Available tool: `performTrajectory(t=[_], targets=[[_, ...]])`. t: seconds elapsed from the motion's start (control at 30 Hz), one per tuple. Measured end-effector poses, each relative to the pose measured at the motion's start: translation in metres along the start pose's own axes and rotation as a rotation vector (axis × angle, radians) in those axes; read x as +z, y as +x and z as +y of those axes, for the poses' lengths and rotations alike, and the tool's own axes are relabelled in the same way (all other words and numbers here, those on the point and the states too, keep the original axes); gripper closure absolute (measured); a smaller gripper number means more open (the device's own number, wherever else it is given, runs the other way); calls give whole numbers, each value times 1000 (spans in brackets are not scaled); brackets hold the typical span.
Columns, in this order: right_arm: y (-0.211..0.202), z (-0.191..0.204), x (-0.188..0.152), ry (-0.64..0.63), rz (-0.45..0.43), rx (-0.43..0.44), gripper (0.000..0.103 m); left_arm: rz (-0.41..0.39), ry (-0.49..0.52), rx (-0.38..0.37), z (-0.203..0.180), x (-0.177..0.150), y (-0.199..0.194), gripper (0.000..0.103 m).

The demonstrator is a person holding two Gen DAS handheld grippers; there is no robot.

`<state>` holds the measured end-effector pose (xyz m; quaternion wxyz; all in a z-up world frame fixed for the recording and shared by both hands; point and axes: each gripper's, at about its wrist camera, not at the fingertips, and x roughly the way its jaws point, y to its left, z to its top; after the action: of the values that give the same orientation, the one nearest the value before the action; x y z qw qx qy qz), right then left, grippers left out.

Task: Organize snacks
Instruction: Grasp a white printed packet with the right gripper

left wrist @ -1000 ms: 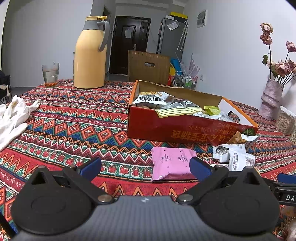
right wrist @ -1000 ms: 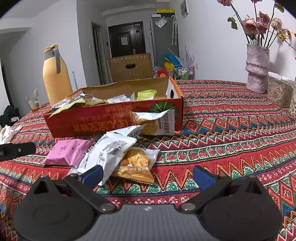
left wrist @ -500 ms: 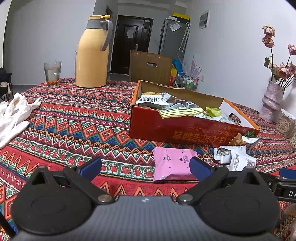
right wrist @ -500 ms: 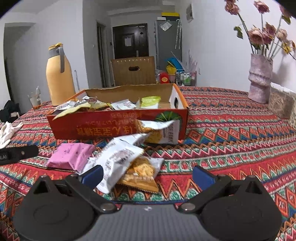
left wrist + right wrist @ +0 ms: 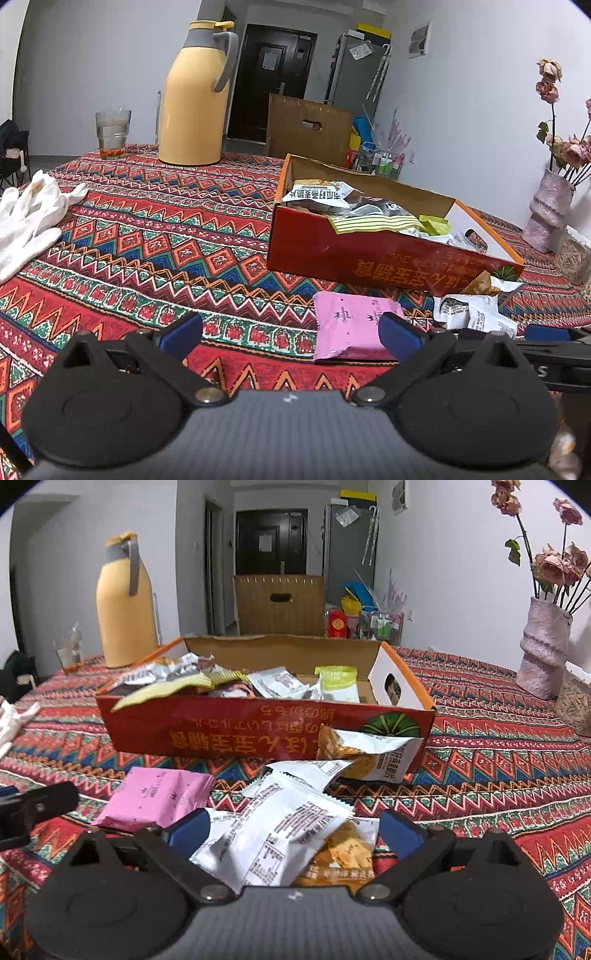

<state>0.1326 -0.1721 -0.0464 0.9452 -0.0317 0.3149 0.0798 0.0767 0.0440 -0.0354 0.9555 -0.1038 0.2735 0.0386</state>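
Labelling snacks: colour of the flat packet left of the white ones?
Pink packet, clearest in right wrist view.

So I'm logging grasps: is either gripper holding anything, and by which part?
Nothing is held. The left gripper is open; the right gripper, jaws just closing slightly, straddles a white snack packet without pressing it.

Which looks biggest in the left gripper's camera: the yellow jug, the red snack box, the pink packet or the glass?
1. Red snack box
2. Yellow jug, though it stands farther back
3. Pink packet, helped by being nearest
4. Glass
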Motion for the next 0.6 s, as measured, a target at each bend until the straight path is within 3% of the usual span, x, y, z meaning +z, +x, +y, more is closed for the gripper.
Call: performTrajectory(t=[0.1, 0.23, 0.33, 0.5, 0.6], targets=[[8, 4, 0, -9, 26, -10, 18, 6, -8, 7, 1, 0, 1, 0], [11, 5, -1, -10, 37, -19, 25, 12, -17, 4, 3, 0, 2, 0], [8, 3, -2, -9, 32, -24, 39, 16, -20, 1, 4, 0, 3, 0], [3, -2, -2, -17, 21, -18, 74, 17, -21, 1, 4, 0, 3, 0], [-2, -6, -1, -10, 8, 1, 85, 20, -22, 4, 4, 1, 4, 0]])
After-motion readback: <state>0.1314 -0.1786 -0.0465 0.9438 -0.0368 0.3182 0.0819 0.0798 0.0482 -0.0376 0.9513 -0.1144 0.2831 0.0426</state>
